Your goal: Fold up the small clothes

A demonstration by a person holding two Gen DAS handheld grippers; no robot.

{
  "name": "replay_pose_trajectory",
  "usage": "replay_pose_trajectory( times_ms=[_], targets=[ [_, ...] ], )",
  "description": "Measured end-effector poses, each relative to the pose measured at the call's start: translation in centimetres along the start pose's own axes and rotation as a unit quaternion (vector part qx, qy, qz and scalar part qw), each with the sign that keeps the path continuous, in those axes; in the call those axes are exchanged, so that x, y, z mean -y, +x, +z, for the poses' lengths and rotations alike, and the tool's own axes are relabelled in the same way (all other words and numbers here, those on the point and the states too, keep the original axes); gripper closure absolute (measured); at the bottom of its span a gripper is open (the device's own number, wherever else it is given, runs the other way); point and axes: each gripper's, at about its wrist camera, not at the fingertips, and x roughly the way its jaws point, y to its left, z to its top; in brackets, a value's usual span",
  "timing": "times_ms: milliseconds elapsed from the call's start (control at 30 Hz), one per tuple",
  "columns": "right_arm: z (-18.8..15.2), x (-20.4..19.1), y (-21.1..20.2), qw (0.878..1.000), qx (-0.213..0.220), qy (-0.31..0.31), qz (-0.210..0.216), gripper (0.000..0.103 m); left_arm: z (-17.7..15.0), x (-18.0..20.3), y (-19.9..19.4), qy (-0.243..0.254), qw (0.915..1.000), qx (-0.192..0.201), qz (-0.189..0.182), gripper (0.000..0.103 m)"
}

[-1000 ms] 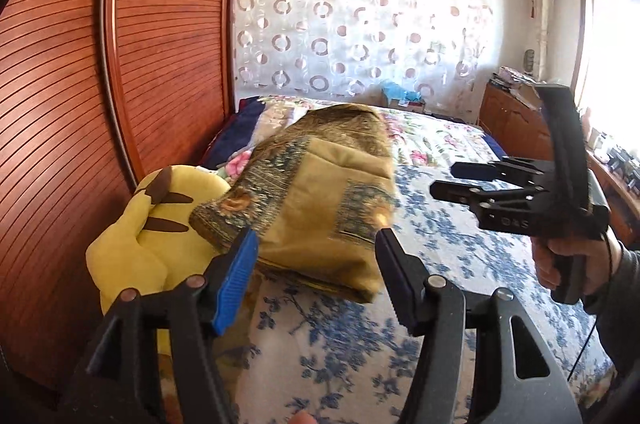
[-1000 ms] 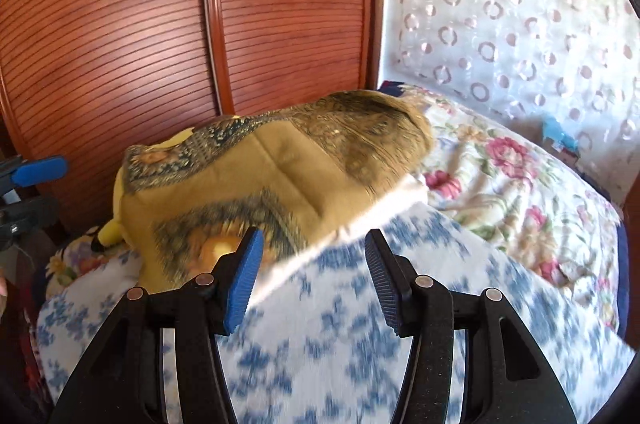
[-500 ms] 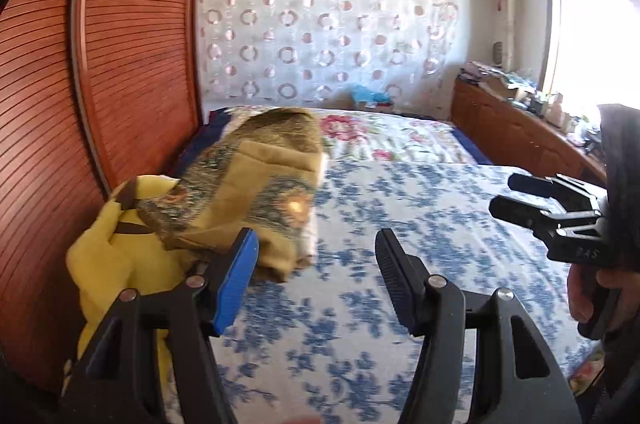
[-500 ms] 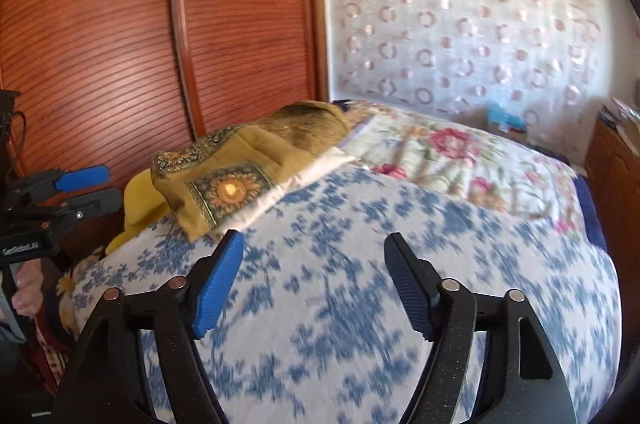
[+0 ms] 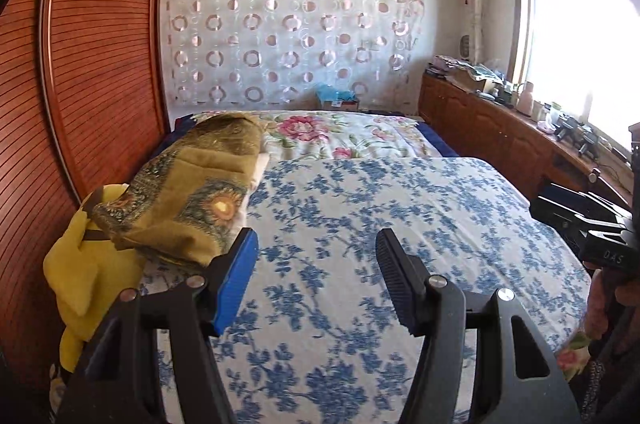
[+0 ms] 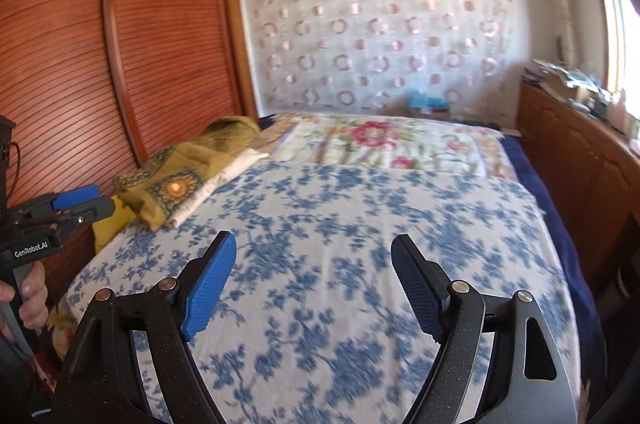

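A folded mustard-gold patterned cloth [image 5: 192, 200] [image 6: 172, 184] lies at the left edge of the bed, on a white folded piece and partly over a yellow plush toy [image 5: 80, 276]. My left gripper [image 5: 316, 244] hangs open over the blue-flowered sheet [image 5: 400, 208], to the right of the cloth, with nothing between its fingers. My right gripper [image 6: 313, 244] hovers over the middle of the sheet [image 6: 360, 216]; its jaws are opening and empty. Each gripper shows in the other's view: the left gripper [image 6: 76, 202] at the left edge, the right gripper [image 5: 560, 208] at the right edge, each held by a hand.
Slatted wooden wardrobe doors [image 5: 100, 64] run along the left of the bed. A pink-flowered quilt [image 5: 328, 132] covers the far end. A wooden cabinet [image 5: 500, 132] with clutter stands under the bright window on the right. A circle-patterned curtain [image 6: 380, 36] hangs at the back.
Both grippers have drawn back and swung right, away from the folded cloth, which now lies smaller at the left. The right gripper's jaws stand wider than before.
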Motion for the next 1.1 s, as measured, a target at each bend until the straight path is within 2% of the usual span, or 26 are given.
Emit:
replay_pose_trajectory(
  times_ms=[233, 433, 733, 1100],
  targets=[
    [0.5, 1.5, -4.5, 0.998, 0.033, 0.025, -0.041, 0.021, 2.4, 2.3, -2.1, 0.011, 0.9995, 0.030, -0.006, 0.042],
    [1.3, 2.0, -7.6, 0.996, 0.068, 0.034, -0.040, 0.021, 3.8, 3.4, -3.8, 0.018, 0.9983, 0.055, -0.011, 0.042],
    [1.7, 1.5, -8.4, 0.994, 0.081, 0.027, -0.065, 0.021, 3.7, 3.5, -4.2, 0.018, 0.9981, 0.059, -0.010, 0.042],
    [1.8, 1.8, -8.0, 0.994, 0.082, 0.027, -0.073, 0.021, 3.5, 3.2, -3.8, 0.014, 0.9985, 0.054, -0.003, 0.042]
  ],
)
